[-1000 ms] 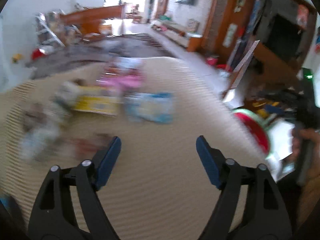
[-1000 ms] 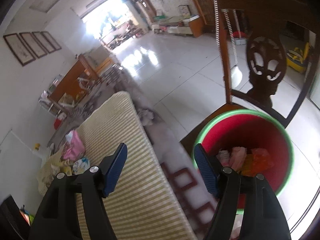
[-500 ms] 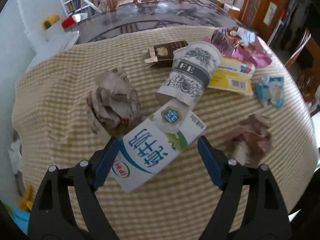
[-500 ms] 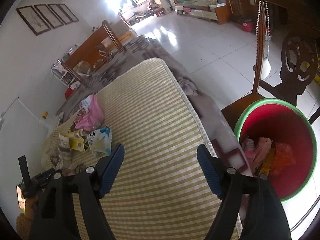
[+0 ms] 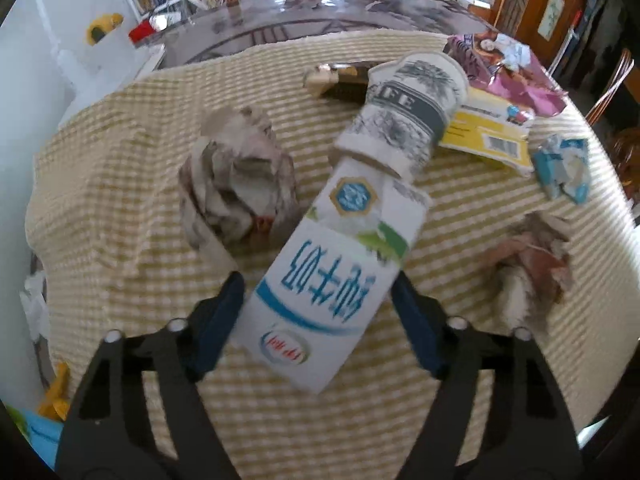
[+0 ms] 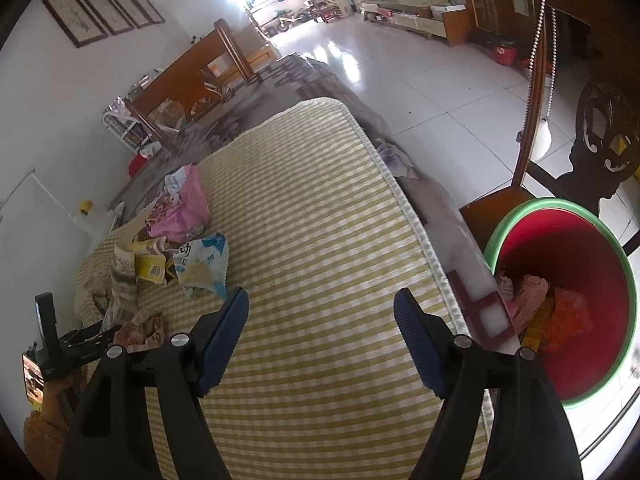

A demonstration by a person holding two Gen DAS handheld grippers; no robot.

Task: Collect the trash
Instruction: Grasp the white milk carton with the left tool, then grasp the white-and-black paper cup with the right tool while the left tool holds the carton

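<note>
The left gripper (image 5: pixel 316 308) straddles the white milk carton (image 5: pixel 340 268) lying on the checked tablecloth (image 5: pixel 120 152), jaws closing, not yet pressing. The right gripper (image 6: pixel 320 332) hangs wide, empty, beside the red bin (image 6: pixel 560 300).

A milk carton (image 5: pixel 336 272) is lying on the checked mat (image 5: pixel 120 168), its near end sitting between the closing jaws of the left gripper (image 5: pixel 316 312). A paper cup (image 5: pixel 404 116) is lying just behind it, touching its far end. Crumpled paper (image 5: pixel 236 184) is sitting to its left, another wad (image 5: pixel 528 268) to its right. A bin (image 6: pixel 624 280) is standing beside the mat's right edge, trash lying inside.
</note>
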